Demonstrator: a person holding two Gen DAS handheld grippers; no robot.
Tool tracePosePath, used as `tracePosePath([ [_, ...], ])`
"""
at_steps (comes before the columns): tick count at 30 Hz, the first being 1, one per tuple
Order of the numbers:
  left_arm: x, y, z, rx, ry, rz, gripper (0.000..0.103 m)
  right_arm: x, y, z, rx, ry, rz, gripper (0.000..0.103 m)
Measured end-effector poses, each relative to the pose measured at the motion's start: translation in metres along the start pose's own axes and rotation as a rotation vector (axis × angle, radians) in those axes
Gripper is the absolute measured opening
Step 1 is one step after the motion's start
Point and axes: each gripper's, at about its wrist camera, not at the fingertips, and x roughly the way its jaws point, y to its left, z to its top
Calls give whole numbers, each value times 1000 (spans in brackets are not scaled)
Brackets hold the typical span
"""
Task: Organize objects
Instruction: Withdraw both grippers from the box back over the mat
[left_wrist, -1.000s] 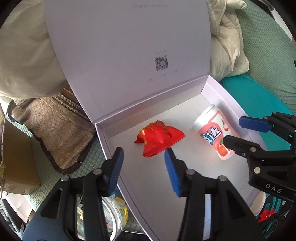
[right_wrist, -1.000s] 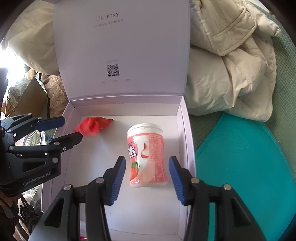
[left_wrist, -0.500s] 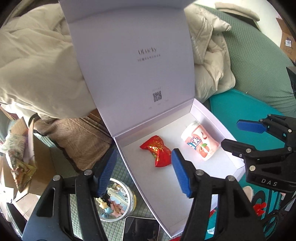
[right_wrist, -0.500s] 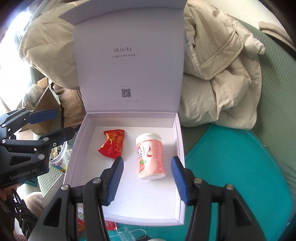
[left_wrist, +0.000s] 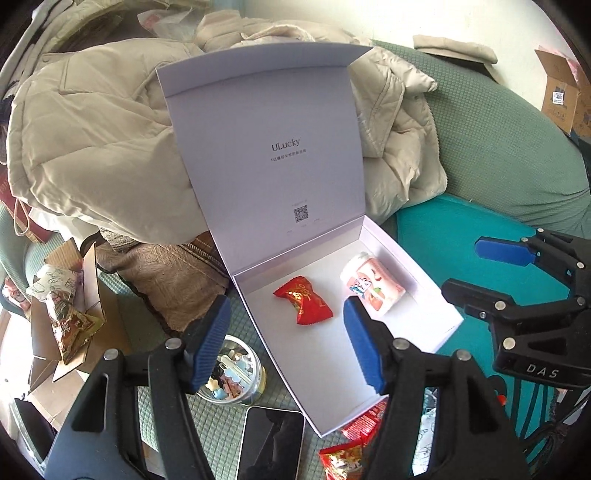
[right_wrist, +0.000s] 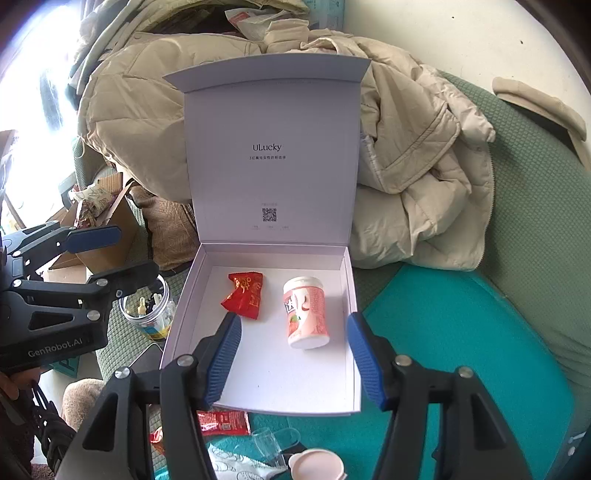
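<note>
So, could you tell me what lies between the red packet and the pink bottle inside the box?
Nothing: bare box floor separates the red packet from the pink bottle, in both views.

A white cardboard gift box (right_wrist: 349, 291) stands open, its lid upright with "ULucky" printed inside. In it lie a crinkled red foil snack packet (right_wrist: 244, 294) on the left and a pink plastic gum bottle (right_wrist: 306, 313) on its side, well apart.

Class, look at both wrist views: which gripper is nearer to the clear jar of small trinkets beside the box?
Left. The left gripper hangs just over the clear jar, left of the white box. The right gripper hovers off the box's far side.
</note>
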Motion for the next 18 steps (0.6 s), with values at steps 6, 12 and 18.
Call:
tracePosePath([
  [6,-17,-7,-8,11,-7,5,64,-16,4,-11,20,-7,-2,62],
  [12,-34,-14,-21,14,-23,2,65,-35,12,-24,12,-13,-13,62],
  [18,-45,-21,-38,21,-23,-28,66,-49,20,-39,18,-16,-21,62],
])
